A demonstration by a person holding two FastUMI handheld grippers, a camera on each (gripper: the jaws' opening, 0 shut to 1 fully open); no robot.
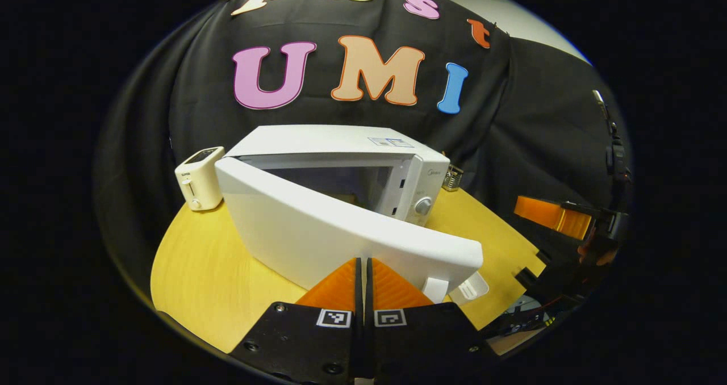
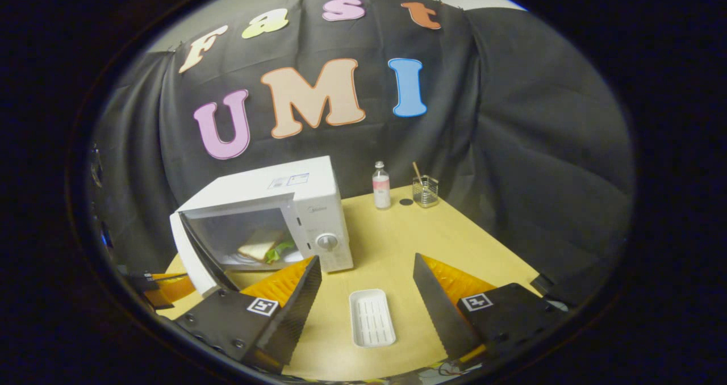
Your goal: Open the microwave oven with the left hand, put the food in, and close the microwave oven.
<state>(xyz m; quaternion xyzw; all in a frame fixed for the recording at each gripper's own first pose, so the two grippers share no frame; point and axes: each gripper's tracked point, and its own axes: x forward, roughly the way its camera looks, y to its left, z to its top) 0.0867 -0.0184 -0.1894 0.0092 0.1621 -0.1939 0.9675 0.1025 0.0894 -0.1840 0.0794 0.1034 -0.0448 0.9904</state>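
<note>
The white microwave (image 1: 335, 146) stands on the yellow table with its door (image 1: 318, 231) swung partly open. My left gripper (image 1: 363, 260) is shut with nothing between its fingers, its tips right at the door's outer face near the free edge. In the right gripper view the microwave (image 2: 301, 192) shows a sandwich with green leaves (image 2: 264, 246) lying inside the cavity. My right gripper (image 2: 366, 257) hovers open over the table, an empty white tray (image 2: 372, 317) below the gap. The left gripper (image 2: 162, 285) appears past the door's edge.
A cream toaster (image 1: 199, 178) stands left of the microwave. A small bottle (image 2: 381, 186) and a glass holding a stick (image 2: 425, 191) stand at the table's far side. The black cloth wall closes off the back. The right gripper (image 1: 559, 214) appears at the right.
</note>
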